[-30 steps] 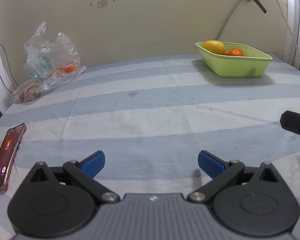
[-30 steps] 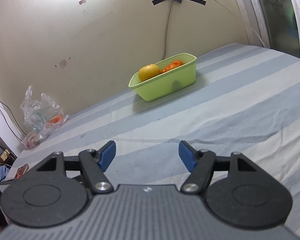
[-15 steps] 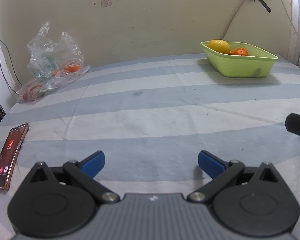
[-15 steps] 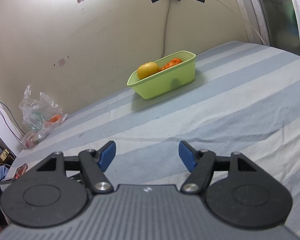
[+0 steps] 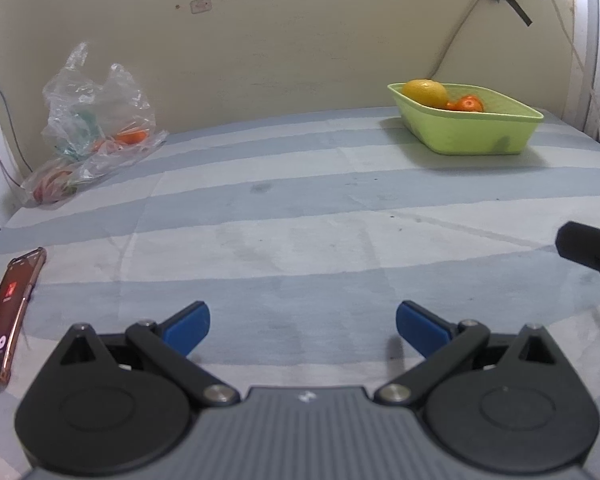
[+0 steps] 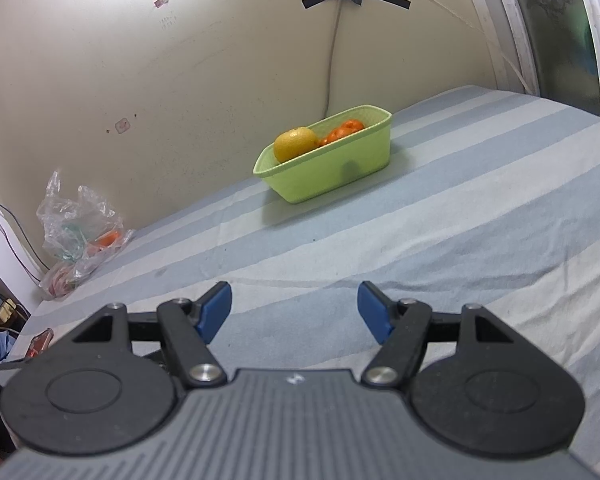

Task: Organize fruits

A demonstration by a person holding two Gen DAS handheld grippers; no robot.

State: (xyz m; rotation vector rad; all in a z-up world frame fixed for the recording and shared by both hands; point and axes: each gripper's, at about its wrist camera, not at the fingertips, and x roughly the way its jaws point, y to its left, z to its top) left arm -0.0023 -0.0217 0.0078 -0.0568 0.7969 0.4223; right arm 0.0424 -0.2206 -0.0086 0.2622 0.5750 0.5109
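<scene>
Fruits in the plastic bag [image 5: 96, 128] lie upper left of the left view, well apart from the wide, empty left gripper [image 5: 302, 328]; the right gripper [image 6: 294, 308], also wide, faces the green basket [image 6: 332, 176].

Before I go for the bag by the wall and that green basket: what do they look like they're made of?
Bag: thin clear plastic film, glossy and crinkled; orange fruit shows through it. Green basket: probably rigid moulded plastic, matte, with an even rim; its inner wall looks finely textured, perhaps a weave pattern.
</scene>
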